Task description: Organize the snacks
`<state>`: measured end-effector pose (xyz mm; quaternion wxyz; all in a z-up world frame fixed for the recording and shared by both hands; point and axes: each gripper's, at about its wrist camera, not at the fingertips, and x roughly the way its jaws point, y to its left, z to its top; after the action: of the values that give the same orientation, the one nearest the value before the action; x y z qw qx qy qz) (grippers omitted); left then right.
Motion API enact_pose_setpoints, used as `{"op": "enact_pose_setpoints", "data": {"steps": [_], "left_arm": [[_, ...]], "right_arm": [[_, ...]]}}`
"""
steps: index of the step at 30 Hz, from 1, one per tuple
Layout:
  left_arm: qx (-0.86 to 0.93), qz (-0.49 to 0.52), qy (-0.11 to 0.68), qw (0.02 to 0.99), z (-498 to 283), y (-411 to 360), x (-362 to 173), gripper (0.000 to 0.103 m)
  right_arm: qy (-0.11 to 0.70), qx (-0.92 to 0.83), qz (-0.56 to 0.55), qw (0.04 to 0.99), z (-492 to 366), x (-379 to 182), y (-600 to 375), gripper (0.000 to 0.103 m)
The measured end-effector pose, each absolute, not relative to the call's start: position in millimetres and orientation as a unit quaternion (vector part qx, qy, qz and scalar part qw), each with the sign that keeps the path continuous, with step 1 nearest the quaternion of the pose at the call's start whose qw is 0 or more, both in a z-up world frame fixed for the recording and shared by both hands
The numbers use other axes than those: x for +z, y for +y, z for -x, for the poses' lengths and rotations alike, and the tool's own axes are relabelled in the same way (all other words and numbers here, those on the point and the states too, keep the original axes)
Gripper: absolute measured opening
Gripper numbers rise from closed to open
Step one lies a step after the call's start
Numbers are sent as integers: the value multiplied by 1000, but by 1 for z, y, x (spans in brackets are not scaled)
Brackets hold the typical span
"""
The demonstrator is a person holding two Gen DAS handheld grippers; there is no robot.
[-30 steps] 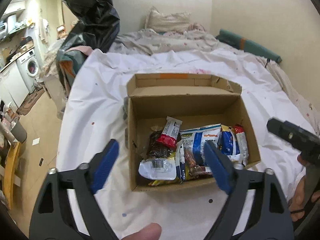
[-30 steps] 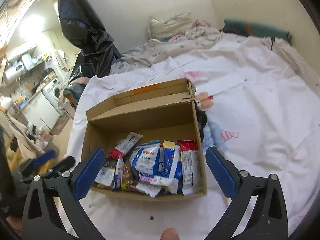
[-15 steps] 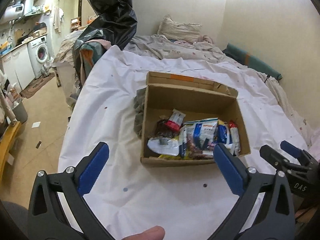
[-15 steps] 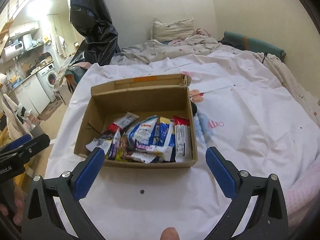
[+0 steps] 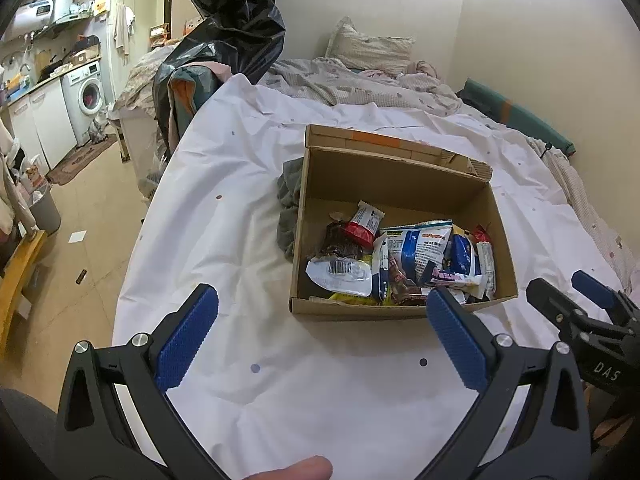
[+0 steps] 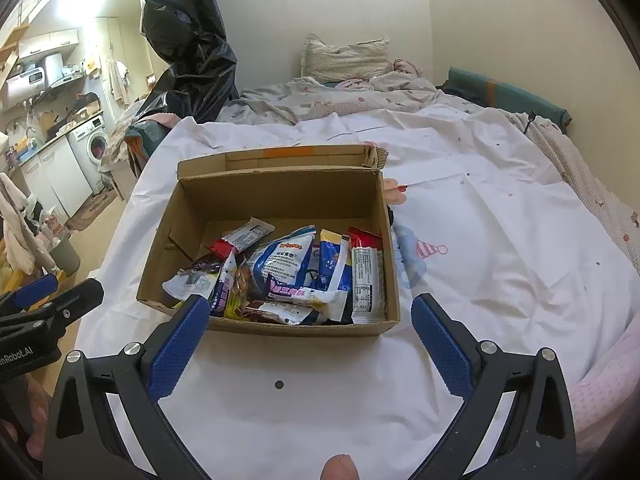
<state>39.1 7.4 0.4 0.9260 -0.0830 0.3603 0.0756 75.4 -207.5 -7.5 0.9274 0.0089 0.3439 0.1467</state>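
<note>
An open cardboard box [image 5: 400, 184] [image 6: 280, 196] sits on a white sheet, with several snack packets [image 5: 420, 252] [image 6: 296, 268] piled along its near side. Among them are a blue and white bag [image 6: 286, 258] and a red-ended bar [image 5: 362, 224]. My left gripper [image 5: 320, 334] hovers open in front of the box, nothing between its blue pads. My right gripper [image 6: 310, 336] also stands open just short of the box's near wall, with nothing in it. Each gripper shows at the edge of the other's view.
The white sheet [image 5: 224, 220] covers a bed, with rumpled bedding and a pillow [image 6: 344, 58] at the far end. A grey cloth [image 5: 290, 200] lies against the box's left wall. A black bag [image 5: 228, 20] hangs at the left; floor and a washing machine [image 5: 90, 92] lie beyond.
Both grippers have drawn back from the box, which now looks smaller and farther. The left gripper's jaws have opened wider. The snacks have stayed where they were.
</note>
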Motion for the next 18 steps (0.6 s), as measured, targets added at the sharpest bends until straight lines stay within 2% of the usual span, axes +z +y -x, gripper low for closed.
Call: {"op": "enact_pose_setpoints", "data": {"steps": [18], "left_arm": [[76,84,362,925,-39,7,0,103]], "right_arm": [[344,145,-11,928,-77,-9,-209,103]]}}
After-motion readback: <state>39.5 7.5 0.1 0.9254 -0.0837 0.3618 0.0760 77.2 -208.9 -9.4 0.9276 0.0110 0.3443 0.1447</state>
